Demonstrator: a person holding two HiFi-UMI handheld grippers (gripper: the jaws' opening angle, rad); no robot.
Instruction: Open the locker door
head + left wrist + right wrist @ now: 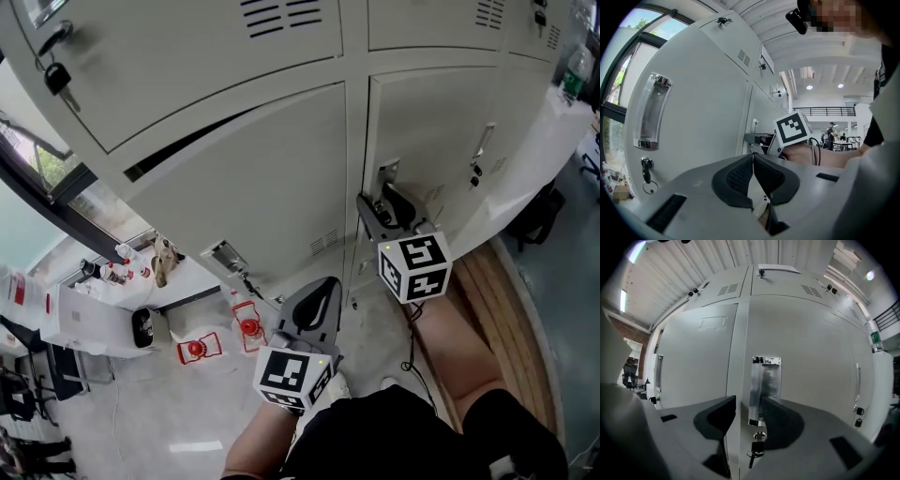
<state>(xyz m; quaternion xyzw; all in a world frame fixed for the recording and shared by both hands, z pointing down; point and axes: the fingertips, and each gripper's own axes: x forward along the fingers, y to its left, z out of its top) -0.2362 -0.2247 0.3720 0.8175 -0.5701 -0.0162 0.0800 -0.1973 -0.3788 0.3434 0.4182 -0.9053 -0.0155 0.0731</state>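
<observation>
The grey locker door [815, 376] fills the right gripper view, with a chrome handle [765, 387] near its left edge and a key [756, 448] hanging in the lock below. My right gripper [749, 401] is open, its jaws standing just in front of the handle on either side of its lower left edge, without pressing on it. In the head view the right gripper [381, 208] sits directly below that handle [387, 174]. My left gripper [323, 286] hangs lower, in front of the neighbouring door; its jaws are shut with nothing between them [753, 158].
The neighbouring locker door [708, 93] has its own chrome handle [651, 112] and key [646, 169]. A locker above shows a dark gap [187, 139] along its edge. Red-and-white packs [199, 349] lie on the floor at the left, and a wooden bench [502, 291] stands at the right.
</observation>
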